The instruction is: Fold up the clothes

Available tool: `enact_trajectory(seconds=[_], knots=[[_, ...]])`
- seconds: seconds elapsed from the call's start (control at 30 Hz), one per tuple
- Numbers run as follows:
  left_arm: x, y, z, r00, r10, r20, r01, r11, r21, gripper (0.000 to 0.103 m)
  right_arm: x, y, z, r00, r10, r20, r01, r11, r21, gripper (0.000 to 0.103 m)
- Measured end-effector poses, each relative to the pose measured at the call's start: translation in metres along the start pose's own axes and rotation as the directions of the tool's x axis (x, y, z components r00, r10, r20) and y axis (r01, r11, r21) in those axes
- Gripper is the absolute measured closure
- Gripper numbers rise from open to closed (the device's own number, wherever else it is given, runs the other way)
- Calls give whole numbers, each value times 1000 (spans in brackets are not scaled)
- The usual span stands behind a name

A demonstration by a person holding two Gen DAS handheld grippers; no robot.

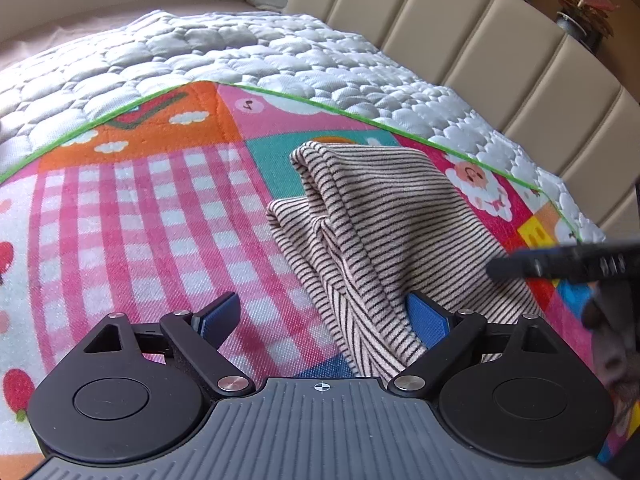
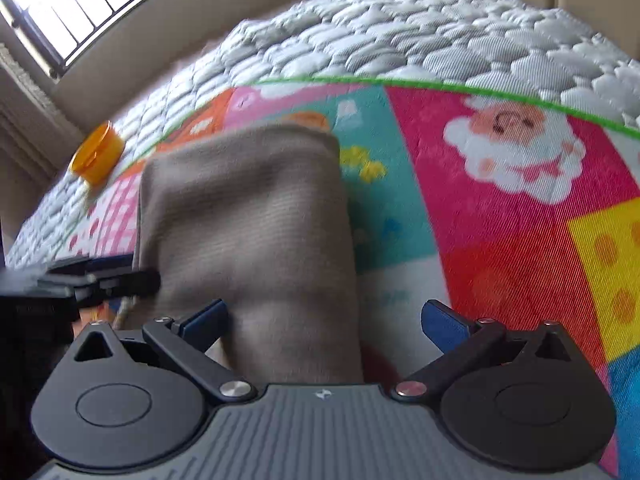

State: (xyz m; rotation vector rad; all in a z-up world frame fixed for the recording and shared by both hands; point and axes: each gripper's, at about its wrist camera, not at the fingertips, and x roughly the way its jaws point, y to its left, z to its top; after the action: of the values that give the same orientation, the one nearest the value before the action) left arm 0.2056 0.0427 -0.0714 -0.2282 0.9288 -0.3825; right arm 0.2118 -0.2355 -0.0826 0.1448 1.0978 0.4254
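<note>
The striped garment (image 1: 372, 220) is beige with thin dark stripes and lies folded into a narrow bundle on the play mat (image 1: 152, 208). In the left wrist view it extends from directly ahead of the left gripper (image 1: 326, 316) toward the far right, with a rolled fold on its left edge. Its near end passes between the two blue pads; the cloth touches the right pad (image 1: 426, 320), while the left pad (image 1: 218, 316) is clear of it. The left gripper's jaws stand wide apart, not clamped on the cloth.

In the right wrist view the garment (image 2: 248, 232) appears blurred. It lies ahead of the right gripper (image 2: 326, 320) and left of centre, running back under the gripper body. The right gripper's jaws are also spread apart, with the cloth beside the left pad and apart from the right pad.

The other gripper's black fingers (image 2: 104, 280) meet the garment's left edge.

The play mat carries pink checks, cartoon sheep and coloured squares. It lies on a white quilted bed (image 1: 280, 52). An orange lid (image 2: 98, 152) rests on the bed, far left of the right gripper. A padded headboard (image 1: 500, 40) stands beyond.
</note>
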Motion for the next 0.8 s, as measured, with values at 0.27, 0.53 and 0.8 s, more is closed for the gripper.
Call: enact_trajectory(seconds=[0.27,0.53,0.8], knots=[[3,3,-9,988,-140,-68,130,983,-131,14,17,74,-42,994,-86,-66,52,914,-403,0],[4,-10,-11,997,-45,-63,45,999,4,9,-44,-9,1,967,188,174,-202,977,65,0],[6,-9,-8,997,-44,-64,44,999,5,8,-3,-35,2,984,85,154,-114,976,184,15]])
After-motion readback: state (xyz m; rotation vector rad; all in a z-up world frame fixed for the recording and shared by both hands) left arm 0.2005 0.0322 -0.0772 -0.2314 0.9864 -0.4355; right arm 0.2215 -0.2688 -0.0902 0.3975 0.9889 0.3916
